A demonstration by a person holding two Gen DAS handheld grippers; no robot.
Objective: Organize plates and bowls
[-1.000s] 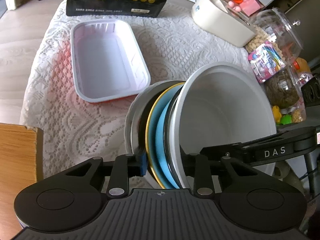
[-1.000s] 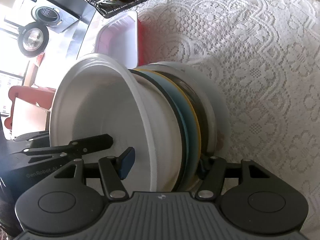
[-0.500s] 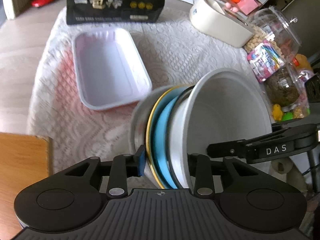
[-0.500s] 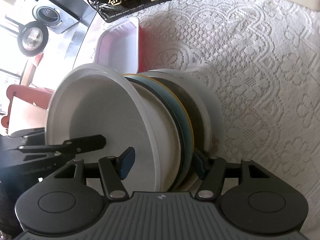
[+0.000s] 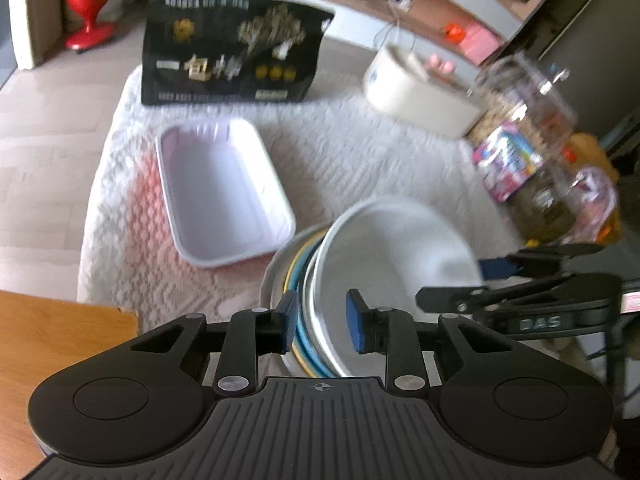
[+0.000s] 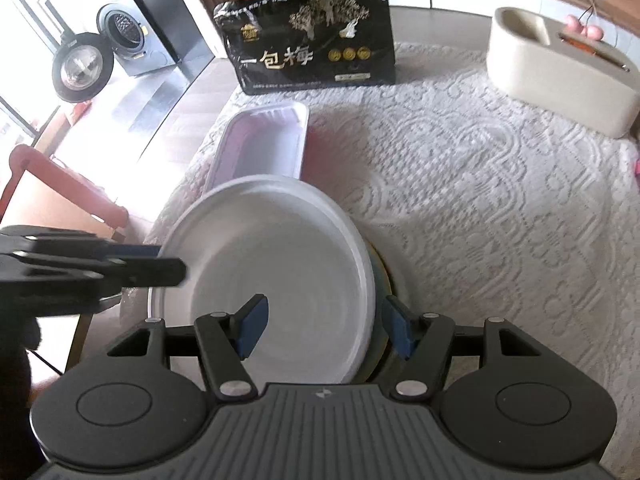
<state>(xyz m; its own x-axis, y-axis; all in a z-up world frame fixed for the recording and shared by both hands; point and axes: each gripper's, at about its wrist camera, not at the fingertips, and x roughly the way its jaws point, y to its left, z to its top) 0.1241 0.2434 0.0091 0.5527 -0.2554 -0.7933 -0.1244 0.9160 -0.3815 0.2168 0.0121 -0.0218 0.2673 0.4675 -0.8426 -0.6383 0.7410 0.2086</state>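
Note:
A stack of dishes sits on the lace tablecloth: a white bowl [image 5: 396,248] on top of a blue plate with a yellow rim [image 5: 298,280] and a larger white plate [image 5: 270,280]. In the right wrist view the white bowl [image 6: 280,276] covers most of the stack. My left gripper [image 5: 322,318] is open, its blue pads either side of the stack's near edge, apart from it. My right gripper [image 6: 324,330] is open, its pads astride the stack's opposite edge. Each gripper shows in the other's view.
A white rectangular tray [image 5: 220,188] lies beyond the stack. A black snack bag [image 6: 312,56] stands at the back. A beige container [image 6: 560,72] sits back right. Clear jars of snacks [image 5: 532,148] stand on the right. A wooden surface [image 5: 52,332] is at left.
Both grippers have let go of the stack and pulled back and up. The stack has gone from tilted and held to lying flatter on the cloth.

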